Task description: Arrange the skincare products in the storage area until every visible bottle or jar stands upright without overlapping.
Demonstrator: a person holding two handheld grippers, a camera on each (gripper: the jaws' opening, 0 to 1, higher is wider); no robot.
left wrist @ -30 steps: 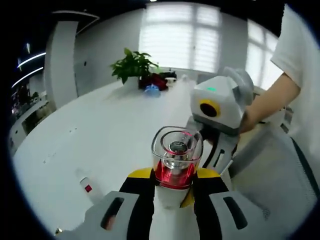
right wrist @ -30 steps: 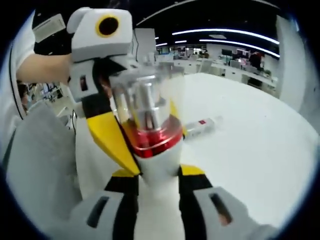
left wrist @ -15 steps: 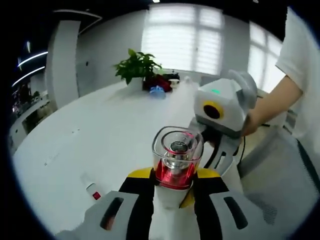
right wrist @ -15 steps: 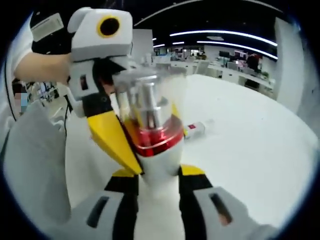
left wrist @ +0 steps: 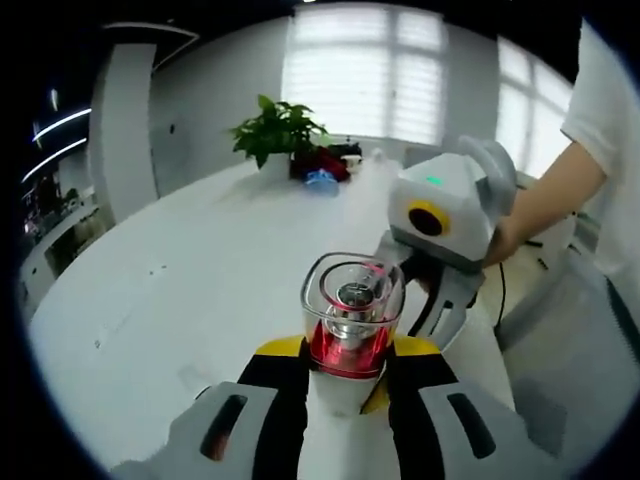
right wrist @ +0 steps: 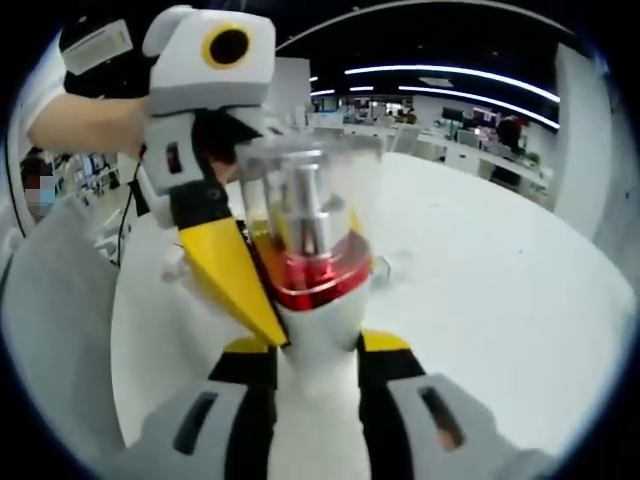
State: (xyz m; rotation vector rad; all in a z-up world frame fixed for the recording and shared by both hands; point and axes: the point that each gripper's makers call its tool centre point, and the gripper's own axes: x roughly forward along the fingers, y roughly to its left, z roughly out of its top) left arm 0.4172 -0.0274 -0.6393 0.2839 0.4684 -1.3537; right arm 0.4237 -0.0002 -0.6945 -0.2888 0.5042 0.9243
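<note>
A pump bottle (left wrist: 350, 320) with a clear cap, silver pump, red collar and white body is held off the white table (left wrist: 200, 260). My left gripper (left wrist: 345, 352) is shut on its white body, black-and-yellow jaws on either side. The right gripper (left wrist: 440, 225) reaches in from the right and meets the same bottle low down. In the right gripper view the bottle (right wrist: 305, 230) rises between my right gripper (right wrist: 310, 345), shut on its body. The left gripper (right wrist: 205, 110) comes in from the left, one yellow jaw lying along the bottle's side.
A small white tube (right wrist: 398, 263) lies on the table behind the bottle, mostly hidden. A potted plant (left wrist: 278, 132) and small coloured items stand at the far table edge. A grey surface (left wrist: 565, 400) lies to the right. A person's arm (left wrist: 545, 200) holds the right gripper.
Both grippers keep their hold on the bottle. The views have shifted slightly; the white tube has dropped out of the left gripper view and sits further behind the bottle in the right one.
</note>
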